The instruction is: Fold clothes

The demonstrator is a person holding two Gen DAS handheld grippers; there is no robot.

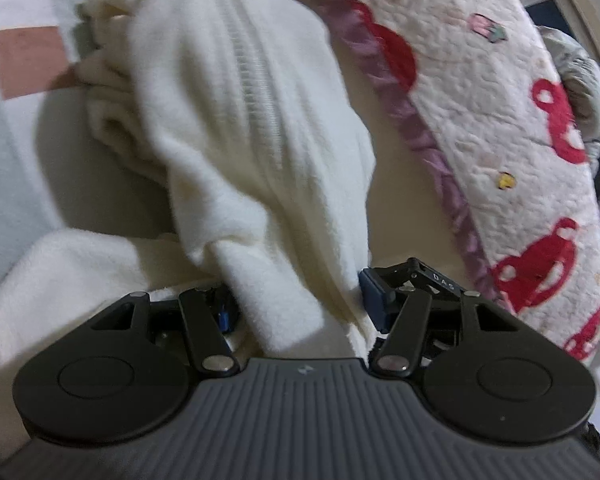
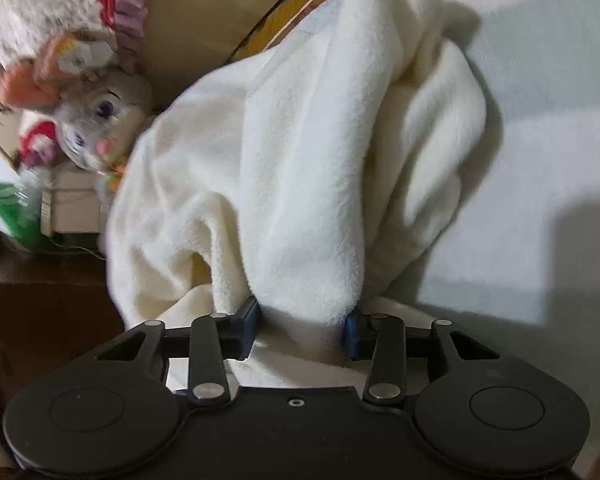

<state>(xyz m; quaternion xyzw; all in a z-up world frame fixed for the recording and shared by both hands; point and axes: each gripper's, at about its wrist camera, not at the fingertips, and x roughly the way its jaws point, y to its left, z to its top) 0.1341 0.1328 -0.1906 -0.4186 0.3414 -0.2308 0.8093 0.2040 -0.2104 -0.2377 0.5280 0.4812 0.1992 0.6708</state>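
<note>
Garment: a cream fleece jacket with a zip down it, bunched and hanging, stretched between the two tools above a pale bed surface.
Left gripper: partly open, a thick fold of fleece wedged between its blue pads; the pads appear to press on it.
Right gripper: partly open, clamped on a fat roll of the same fleece.
Position: the cloth runs straight forward and up from each tool's jaws; the bulk lies ahead of both.
Long axis: judged by the zip, it runs away from the left tool toward the far end.
Nearer hand: neither; both hold an edge.
Surroundings: patterned quilt right of the left tool; plush toy left of the right tool.
Judgement: next move depends on keeping the span taut.
</note>
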